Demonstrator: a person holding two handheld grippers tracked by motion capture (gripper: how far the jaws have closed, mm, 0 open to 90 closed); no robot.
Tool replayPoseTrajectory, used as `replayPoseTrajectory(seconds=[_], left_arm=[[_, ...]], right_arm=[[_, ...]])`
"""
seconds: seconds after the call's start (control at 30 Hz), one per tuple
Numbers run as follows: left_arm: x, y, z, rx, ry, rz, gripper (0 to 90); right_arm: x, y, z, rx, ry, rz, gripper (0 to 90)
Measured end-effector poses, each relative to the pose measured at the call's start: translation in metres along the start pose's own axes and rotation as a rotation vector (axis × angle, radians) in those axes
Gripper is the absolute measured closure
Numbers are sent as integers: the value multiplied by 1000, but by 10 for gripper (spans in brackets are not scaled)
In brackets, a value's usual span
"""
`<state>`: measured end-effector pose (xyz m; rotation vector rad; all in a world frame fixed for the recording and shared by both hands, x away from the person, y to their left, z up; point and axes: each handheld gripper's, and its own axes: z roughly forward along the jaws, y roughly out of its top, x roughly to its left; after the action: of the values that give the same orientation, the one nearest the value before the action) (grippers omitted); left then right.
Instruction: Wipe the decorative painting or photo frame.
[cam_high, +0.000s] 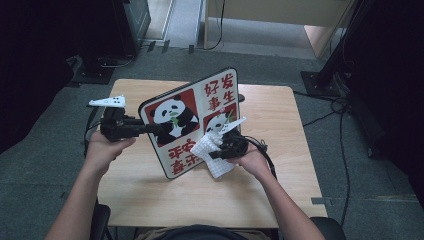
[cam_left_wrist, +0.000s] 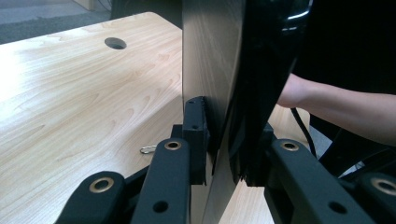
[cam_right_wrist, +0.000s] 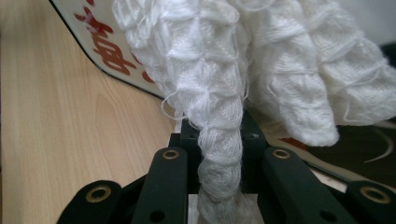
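Near the middle of the counter, the panda tray stands tilted on its lower edge. At its left rim the left gripper is clamped on it. The right gripper pinches a white cloth that lies against the tray's picture side.

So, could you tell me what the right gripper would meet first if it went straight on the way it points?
Probably the panda board: the cloth in its jaws already hangs against the printed face.
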<state>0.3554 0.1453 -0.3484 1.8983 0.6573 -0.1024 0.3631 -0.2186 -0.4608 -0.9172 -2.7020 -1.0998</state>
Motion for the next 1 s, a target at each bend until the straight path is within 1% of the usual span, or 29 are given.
replayPoseTrajectory(seconds=[0.03, 0.1, 0.13, 0.17, 0.2, 0.23, 0.27, 0.3, 0.33, 0.4, 0.43, 0.47, 0.5, 0.57, 0.63, 0.67, 0.7, 0.8, 0.83, 0.87, 0.9, 0.97, 1.0], left_arm=[[0, 0, 0, 0, -1, -1, 761], [0, 0, 0, 0, 0, 0, 761], [0, 0, 0, -1, -1, -1, 760], [0, 0, 0, 0, -2, -2, 760], [1, 0, 0, -1, -1, -4, 760], [1, 0, 0, -1, -1, -4, 760], [1, 0, 0, -1, -2, -8, 760], [1, 0, 0, -1, -2, -8, 761], [1, 0, 0, -1, -1, -7, 761], [0, 0, 0, -1, 0, -6, 761], [0, 0, 0, -1, 0, -6, 761], [1, 0, 0, 0, 0, -6, 761], [1, 0, 0, -1, 0, -7, 761], [1, 0, 0, 0, 0, -7, 761], [1, 0, 0, -1, -1, -8, 761], [1, 0, 0, -1, -1, -9, 761], [1, 0, 0, 0, -1, -8, 761], [1, 0, 0, 0, -4, -8, 760], [1, 0, 0, 2, -8, -8, 757], [1, 0, 0, 3, -9, -7, 757], [2, 0, 0, 3, -9, -7, 757], [2, 0, 0, 3, -10, -7, 757], [2, 0, 0, 4, -9, -6, 757]], right_arm=[[3, 5, -5, -9, -9, -8, 779], [5, 8, -8, -15, -14, -13, 780], [8, 13, -14, -25, -15, -17, 785], [8, 13, -14, -25, -15, -17, 785], [12, 21, -21, -27, -22, -6, 788], [12, 21, -21, -27, -22, -6, 788], [14, 26, -28, -40, -27, -10, 789], [14, 26, -28, -40, -27, -10, 789], [17, 35, -37, -58, -34, -19, 789], [20, 41, -44, -78, -39, -26, 789], [20, 41, -44, -78, -39, -26, 789], [24, 50, -52, -96, -42, -25, 788], [24, 50, -52, -96, -42, -25, 788], [27, 57, -58, -93, -52, -26, 788], [32, 69, -65, -91, -58, -48, 787], [32, 69, -65, -91, -58, -48, 787], [34, 74, -67, -94, -58, -55, 787], [40, 89, -75, -103, -49, -75, 787], [43, 97, -79, -107, -43, -81, 787], [43, 97, -79, -107, -43, -81, 787], [45, 105, -84, -115, -47, -92, 788], [46, 109, -87, -117, -48, -97, 787], [48, 119, -92, -129, -43, -112, 787]])
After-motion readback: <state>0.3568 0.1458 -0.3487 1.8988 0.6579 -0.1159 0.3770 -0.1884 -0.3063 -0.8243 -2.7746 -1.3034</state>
